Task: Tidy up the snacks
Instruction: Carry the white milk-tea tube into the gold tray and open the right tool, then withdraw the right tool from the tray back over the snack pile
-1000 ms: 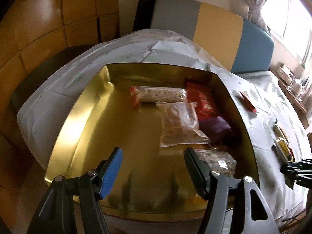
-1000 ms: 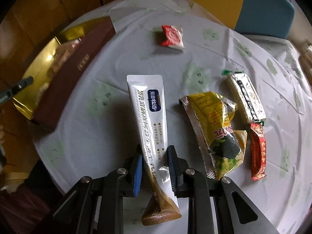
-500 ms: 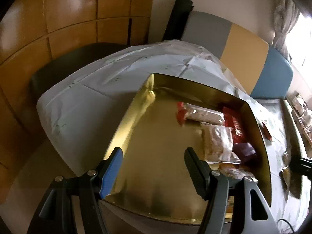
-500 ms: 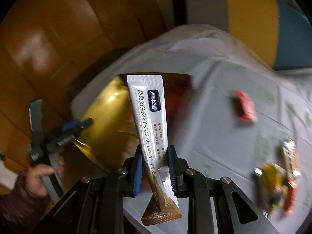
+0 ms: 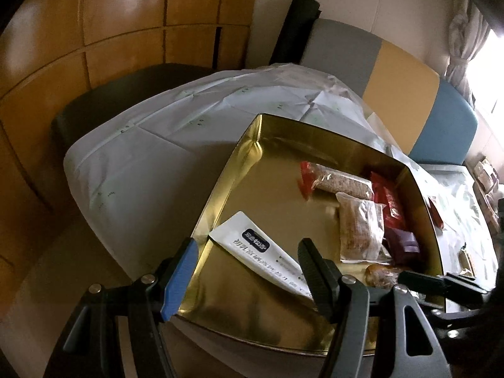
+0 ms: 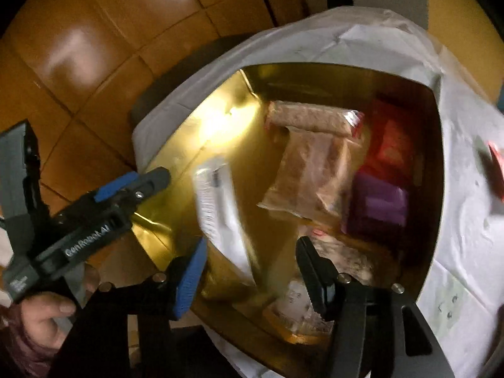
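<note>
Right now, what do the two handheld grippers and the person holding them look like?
Both the left gripper and the right gripper have black plastic frames with silver pivot screws, one blue-padded finger and one black toothed finger. The left one's side carries white "GenRobot.AI" lettering. The hand emerges from a maroon knitted sleeve.

You see a wall of wooden panels (image 5: 126,31) on the left side, warm orange-brown, with pale shine on it. The surface (image 5: 157,145) is covered with a white creased cloth. Behind it stands a bench back (image 5: 400,88) in grey, yellow and blue blocks, with a dark roll (image 5: 296,28) leaning against the white wall. At your right, a curtain (image 5: 463,50) hangs beside a very bright window (image 5: 491,72). A dark chair seat (image 5: 104,100) is at the left edge of the surface.
</note>
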Tool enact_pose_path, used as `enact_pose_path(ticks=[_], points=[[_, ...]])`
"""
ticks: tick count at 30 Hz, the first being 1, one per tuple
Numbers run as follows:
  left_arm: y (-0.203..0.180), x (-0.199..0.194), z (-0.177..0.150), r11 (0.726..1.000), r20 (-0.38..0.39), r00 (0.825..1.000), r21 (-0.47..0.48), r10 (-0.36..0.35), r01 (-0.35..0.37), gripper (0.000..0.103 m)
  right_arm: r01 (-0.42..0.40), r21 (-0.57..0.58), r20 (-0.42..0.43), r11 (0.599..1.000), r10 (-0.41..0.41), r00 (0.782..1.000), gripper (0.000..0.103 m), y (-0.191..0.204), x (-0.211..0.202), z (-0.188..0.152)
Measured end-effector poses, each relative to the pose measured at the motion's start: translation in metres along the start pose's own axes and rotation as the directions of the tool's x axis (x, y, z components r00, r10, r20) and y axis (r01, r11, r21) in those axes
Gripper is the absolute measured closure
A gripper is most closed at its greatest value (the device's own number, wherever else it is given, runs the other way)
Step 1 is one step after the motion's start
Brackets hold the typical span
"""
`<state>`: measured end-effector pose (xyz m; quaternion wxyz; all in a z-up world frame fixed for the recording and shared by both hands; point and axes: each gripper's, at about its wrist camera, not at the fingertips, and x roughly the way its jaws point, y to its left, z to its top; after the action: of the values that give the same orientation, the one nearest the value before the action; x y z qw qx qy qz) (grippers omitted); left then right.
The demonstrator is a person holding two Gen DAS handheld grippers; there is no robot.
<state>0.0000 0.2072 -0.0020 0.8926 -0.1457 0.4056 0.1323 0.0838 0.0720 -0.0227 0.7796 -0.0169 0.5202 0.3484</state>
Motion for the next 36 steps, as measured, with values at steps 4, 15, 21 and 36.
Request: enact_pose_path(ticks=[4,15,21,36], points=[[-0.004,0.001,-0.002,1.0,-0.006,1.0,0.005,-0.001,0.001,0.036,0.005,0.009,0.037,1.0,-0.006,0.999,0.043,-0.008,-0.018,-0.003],[-0.033,-0.01,-0.007,0.995,0.007,1.0,0.094,-0.024,0.024,0.036,0.081,-0.012,0.131,0.997,-0.079,0.988,0.04,-0.012,-0.066,-0.022],[-0.051,-0.016,-0.012,0.987,0.012,0.999,0.154,-0.045,0.043,0.036,0.129,0.012,0.164,0.992,-0.129,0.978,0.04,-0.027,-0.088,-0.035],[-0.078,-0.021,-0.02,0.971,-0.006,0.997,0.229,-0.072,0.071,0.036,0.325,0.107,0.163,0.94,-0.339,0.927,0.031,-0.104,-0.151,-0.068]])
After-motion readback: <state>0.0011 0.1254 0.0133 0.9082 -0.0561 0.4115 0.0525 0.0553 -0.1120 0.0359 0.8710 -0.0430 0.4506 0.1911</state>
